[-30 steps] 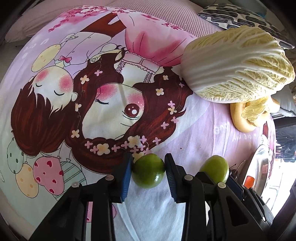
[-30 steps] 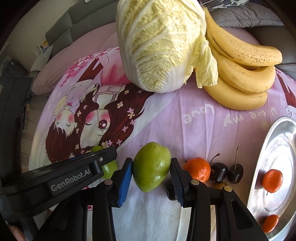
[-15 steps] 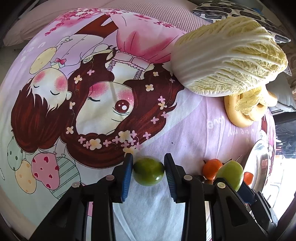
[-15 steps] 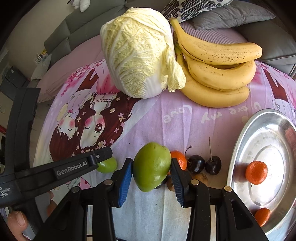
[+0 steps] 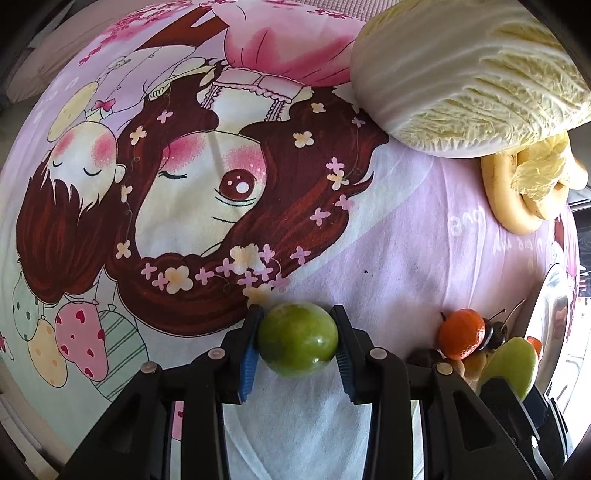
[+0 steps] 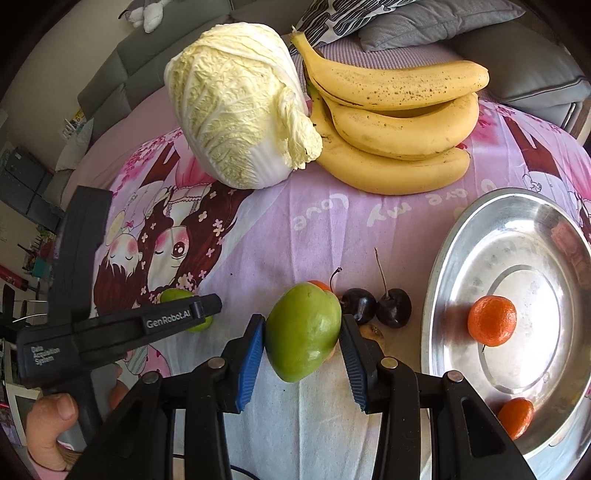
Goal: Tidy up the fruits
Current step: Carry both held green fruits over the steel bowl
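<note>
My fruit sits on a bed under a pink cartoon sheet (image 6: 266,236). At the far side a cabbage (image 6: 236,107) lies touching a bunch of bananas (image 6: 391,125). To the right rests a steel tray (image 6: 447,243). Just left of the tray, on the sheet, two dark cherries (image 6: 376,306) lie side by side, with an orange (image 5: 461,334) beside them and some small brownish bits (image 6: 373,330) I can't make out. Grey cushions (image 6: 480,33) lie behind the bananas.
</note>
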{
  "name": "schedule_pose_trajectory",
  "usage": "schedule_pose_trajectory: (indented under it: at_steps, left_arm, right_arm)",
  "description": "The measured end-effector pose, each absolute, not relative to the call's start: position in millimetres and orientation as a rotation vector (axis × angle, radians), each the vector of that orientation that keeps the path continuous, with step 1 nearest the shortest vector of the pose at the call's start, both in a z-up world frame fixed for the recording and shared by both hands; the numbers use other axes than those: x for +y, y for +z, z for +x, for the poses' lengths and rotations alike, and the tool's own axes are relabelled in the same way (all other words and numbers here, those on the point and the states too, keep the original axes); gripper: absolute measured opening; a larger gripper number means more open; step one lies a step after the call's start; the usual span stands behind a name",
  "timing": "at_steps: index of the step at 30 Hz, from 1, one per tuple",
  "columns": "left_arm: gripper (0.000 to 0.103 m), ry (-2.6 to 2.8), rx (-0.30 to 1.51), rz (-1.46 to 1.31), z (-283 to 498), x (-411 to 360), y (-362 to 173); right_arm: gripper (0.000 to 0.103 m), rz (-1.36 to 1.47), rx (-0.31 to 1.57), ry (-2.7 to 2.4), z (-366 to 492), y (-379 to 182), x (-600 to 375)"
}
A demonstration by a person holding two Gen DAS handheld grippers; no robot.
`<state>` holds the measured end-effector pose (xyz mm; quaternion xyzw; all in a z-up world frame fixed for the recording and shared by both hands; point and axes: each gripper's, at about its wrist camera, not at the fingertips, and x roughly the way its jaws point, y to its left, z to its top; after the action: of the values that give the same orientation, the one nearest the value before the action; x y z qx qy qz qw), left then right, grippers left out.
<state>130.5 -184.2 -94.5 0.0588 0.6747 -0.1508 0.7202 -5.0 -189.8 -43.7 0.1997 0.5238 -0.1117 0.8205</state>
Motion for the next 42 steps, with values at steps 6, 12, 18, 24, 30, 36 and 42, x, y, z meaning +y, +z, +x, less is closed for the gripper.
schedule_pose_trajectory:
  at_steps: [6,12,18,24,30,36,42]
  left_arm:
    - [0.038,-0.328,1.483,0.119,124.6,-183.4,-93.7]
    - [0.038,-0.330,1.478,0.104,125.3,-179.6,-87.4]
    - [0.038,-0.349,1.450,0.107,118.0,-184.8,-72.4]
    - [0.038,-0.365,1.427,0.121,108.0,-190.8,-65.2]
    - [0.038,-0.388,1.397,0.148,96.9,-205.4,-49.8]
    - [0.038,-0.451,1.373,0.190,79.3,-238.1,-31.4]
    - [0.038,-0.579,1.376,0.228,60.2,-279.4,-20.4]
  right_arm:
    - [0.044,0.431,1.111,-0.231,-9.5,-43.1,-193.6]
    - [0.044,0.436,1.100,-0.212,-13.6,-38.5,-197.1]
    - [0.044,0.453,1.095,-0.212,-21.3,-36.5,-207.0]
    - [0.044,0.479,1.079,-0.236,-32.0,-33.0,-225.4]
    - [0.044,0.502,1.063,-0.262,-40.8,-29.0,-245.0]
    - [0.044,0.533,1.026,-0.323,-54.4,-20.5,-274.9]
    - [0.044,0.590,1.004,-0.414,-72.7,-19.5,-313.3]
